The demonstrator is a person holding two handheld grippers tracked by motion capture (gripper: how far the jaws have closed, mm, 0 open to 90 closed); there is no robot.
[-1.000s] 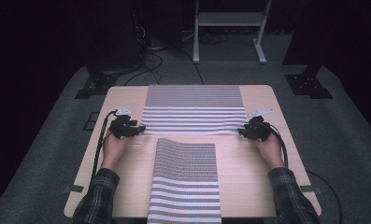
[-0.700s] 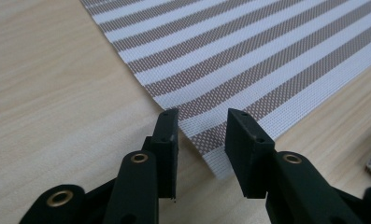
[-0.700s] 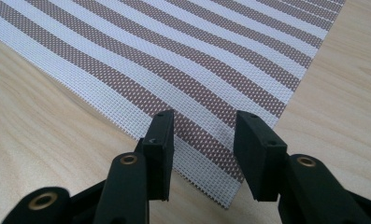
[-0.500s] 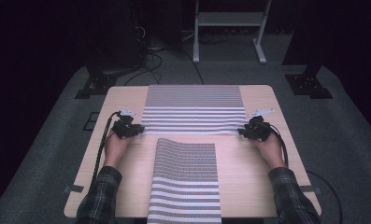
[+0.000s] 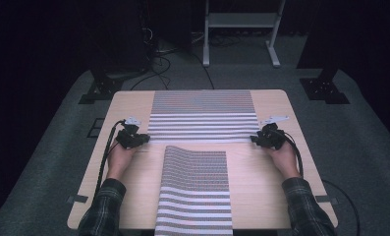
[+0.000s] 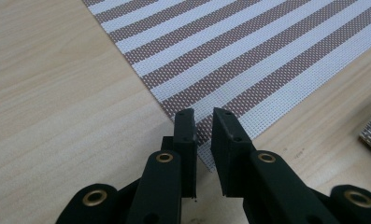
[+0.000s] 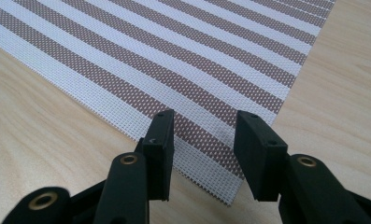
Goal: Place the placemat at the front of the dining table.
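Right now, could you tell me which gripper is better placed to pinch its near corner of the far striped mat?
Left, probably: the left gripper has narrower jaws straddling the far striped mat corner; the right gripper gapes wider.

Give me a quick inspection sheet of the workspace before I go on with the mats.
Surface: wooden table, bare at the sides.
Job's things: far striped mat flat; near striped mat hangs over the front edge.
Clutter: nothing seen.
Grippers: left gripper at the far mat's near left corner, jaws narrowly apart; right gripper at its near right corner, jaws wider.
Cables: one trails from each gripper.
Surroundings: dark carpet, metal stand, floor cables.
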